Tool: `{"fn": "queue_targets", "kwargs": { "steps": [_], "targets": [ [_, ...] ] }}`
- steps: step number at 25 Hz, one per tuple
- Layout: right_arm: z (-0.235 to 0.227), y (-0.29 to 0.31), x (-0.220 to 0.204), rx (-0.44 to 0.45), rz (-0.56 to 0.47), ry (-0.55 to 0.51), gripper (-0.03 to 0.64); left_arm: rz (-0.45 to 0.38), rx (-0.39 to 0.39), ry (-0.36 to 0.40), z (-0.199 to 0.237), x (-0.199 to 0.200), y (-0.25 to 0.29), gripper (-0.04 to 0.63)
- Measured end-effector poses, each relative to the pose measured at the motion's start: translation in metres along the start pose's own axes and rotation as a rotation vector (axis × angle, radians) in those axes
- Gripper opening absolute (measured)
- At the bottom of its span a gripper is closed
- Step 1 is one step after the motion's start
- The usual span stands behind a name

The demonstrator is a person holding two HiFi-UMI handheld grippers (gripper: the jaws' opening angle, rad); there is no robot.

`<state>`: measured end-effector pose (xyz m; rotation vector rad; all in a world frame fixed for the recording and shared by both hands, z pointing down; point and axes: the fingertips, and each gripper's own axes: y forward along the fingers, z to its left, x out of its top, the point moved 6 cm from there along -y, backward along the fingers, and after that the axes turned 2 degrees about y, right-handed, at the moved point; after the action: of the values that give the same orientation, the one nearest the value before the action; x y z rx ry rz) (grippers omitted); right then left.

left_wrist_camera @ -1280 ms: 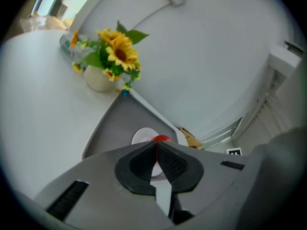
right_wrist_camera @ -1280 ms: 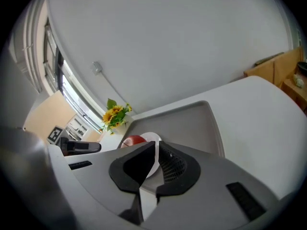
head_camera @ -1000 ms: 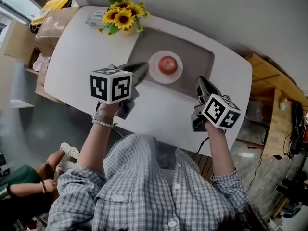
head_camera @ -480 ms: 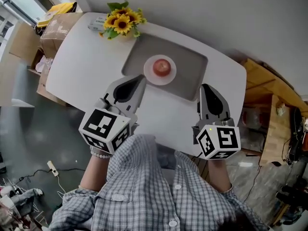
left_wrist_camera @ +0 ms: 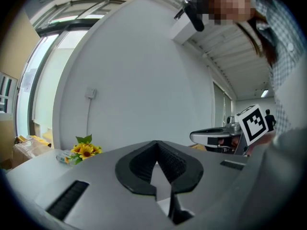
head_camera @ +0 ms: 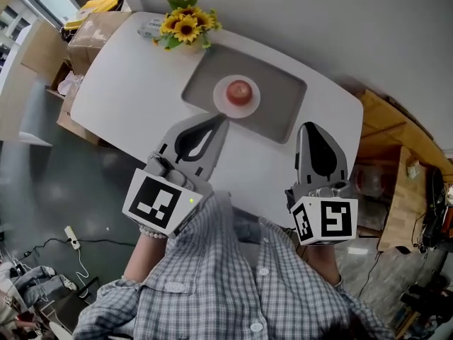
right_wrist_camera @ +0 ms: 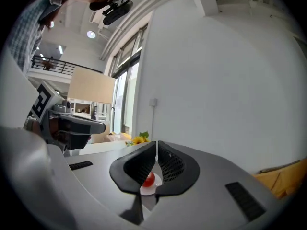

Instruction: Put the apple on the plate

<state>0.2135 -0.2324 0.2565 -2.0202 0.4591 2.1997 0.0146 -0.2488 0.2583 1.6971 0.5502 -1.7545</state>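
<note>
A red apple [head_camera: 240,90] sits on a small white plate [head_camera: 221,105], which rests on a grey mat [head_camera: 279,98] on the white table [head_camera: 127,83]. My left gripper [head_camera: 221,121] is shut and empty, held above the table's near edge, short of the plate. My right gripper [head_camera: 309,127] is also shut and empty, to the right and just as far back. In the right gripper view the apple [right_wrist_camera: 149,179] and plate [right_wrist_camera: 146,190] show through the gap below the closed tips [right_wrist_camera: 156,152]. The left gripper view shows only its shut tips [left_wrist_camera: 156,151] and the wall.
A bunch of sunflowers [head_camera: 187,24] lies at the table's far left corner, with a small packet beside it. Cardboard boxes [head_camera: 95,27] stand left of the table. A wooden bench [head_camera: 396,140] is to the right. The wall runs behind the table.
Both grippers have drawn back from the plate toward my body and risen. The apple has stayed on the plate.
</note>
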Motion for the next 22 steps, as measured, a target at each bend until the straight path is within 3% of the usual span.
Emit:
{"fn": "queue_targets", "kwargs": {
  "steps": [11,22],
  "targets": [
    [0.004,-0.004,0.001,0.053,-0.017,-0.062,0.031,0.022,0.041,0.057,-0.014,-0.005,-0.011,0.009],
    [0.005,-0.002,0.002,0.052,-0.015,-0.057,0.029,0.027,0.029,0.085,-0.014,-0.003,-0.009,0.009]
  ]
}}
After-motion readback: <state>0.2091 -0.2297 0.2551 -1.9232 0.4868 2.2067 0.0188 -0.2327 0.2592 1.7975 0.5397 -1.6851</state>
